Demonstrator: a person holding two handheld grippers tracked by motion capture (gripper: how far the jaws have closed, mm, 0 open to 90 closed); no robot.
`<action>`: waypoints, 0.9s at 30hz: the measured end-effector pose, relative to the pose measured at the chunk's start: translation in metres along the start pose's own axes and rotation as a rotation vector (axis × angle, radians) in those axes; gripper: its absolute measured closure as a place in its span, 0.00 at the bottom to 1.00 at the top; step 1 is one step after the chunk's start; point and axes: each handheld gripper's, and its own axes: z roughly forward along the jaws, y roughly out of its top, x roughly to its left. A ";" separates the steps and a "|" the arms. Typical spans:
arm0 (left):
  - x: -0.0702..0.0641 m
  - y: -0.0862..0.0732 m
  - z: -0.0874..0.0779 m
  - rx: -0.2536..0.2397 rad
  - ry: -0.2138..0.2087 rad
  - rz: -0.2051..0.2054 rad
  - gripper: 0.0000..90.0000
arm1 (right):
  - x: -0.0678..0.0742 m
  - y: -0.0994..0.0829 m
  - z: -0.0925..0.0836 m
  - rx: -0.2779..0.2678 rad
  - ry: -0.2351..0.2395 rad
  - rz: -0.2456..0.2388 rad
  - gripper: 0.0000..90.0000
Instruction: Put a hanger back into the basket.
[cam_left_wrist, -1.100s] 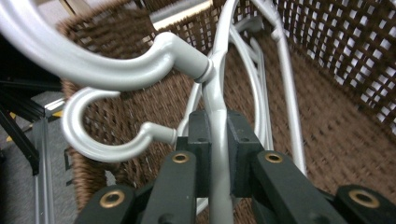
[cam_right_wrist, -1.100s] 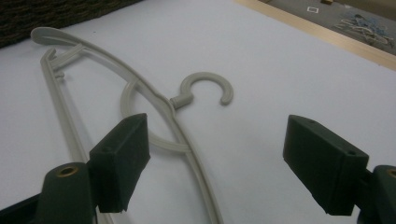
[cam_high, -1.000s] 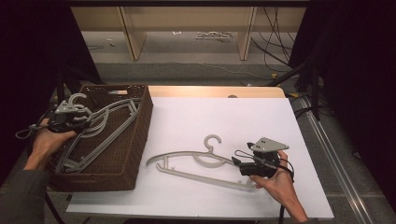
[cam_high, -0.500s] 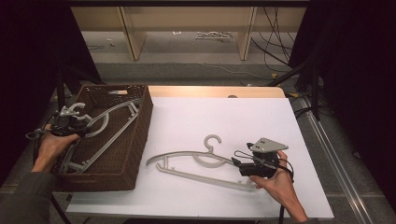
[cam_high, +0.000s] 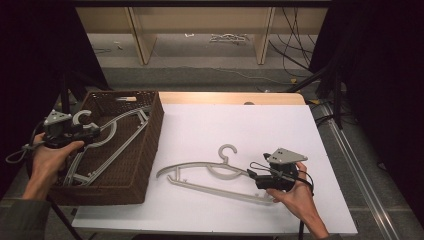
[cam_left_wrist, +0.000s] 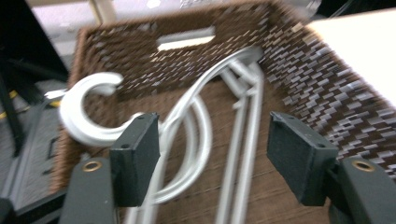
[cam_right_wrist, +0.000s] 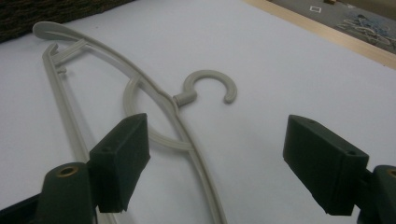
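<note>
A grey plastic hanger (cam_high: 117, 127) lies slanted in the brown wicker basket (cam_high: 150, 135), its hook (cam_left_wrist: 86, 109) up over the left rim. My left gripper (cam_high: 89, 132) sits at that rim. Its jaws have just been opening and stand open (cam_left_wrist: 212, 154); the hanger's neck (cam_left_wrist: 187, 112) runs close beside the left pad without being pressed. A second grey hanger (cam_high: 210, 167) lies flat on the white table. My right gripper (cam_high: 252, 175) rests at its right end, open (cam_right_wrist: 215, 154), with the hanger's arm (cam_right_wrist: 196, 154) passing between the wide-apart pads.
The basket (cam_left_wrist: 322, 88) stands at the table's left edge, with a handle slot in its far wall. The white tabletop (cam_high: 240, 125) has a wooden strip along the back. Beyond it are shelf legs and floor cables (cam_high: 295, 35). Dark curtains flank both sides.
The left jaws have opened off the hanger in the basket, and that hanger now sits a little lower. The left hand has drawn slightly left. The right gripper has not moved.
</note>
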 end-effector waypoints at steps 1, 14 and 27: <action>-0.009 -0.001 -0.006 -0.034 -0.028 -0.021 0.36 | 0.000 0.000 0.000 -0.001 0.000 0.000 0.26; -0.079 -0.002 -0.037 -0.217 -0.246 -0.029 0.21 | 0.002 -0.001 0.002 -0.001 0.004 0.005 0.26; -0.139 -0.024 -0.045 -0.307 -0.402 0.017 0.19 | 0.002 -0.002 0.001 -0.031 0.012 0.017 0.26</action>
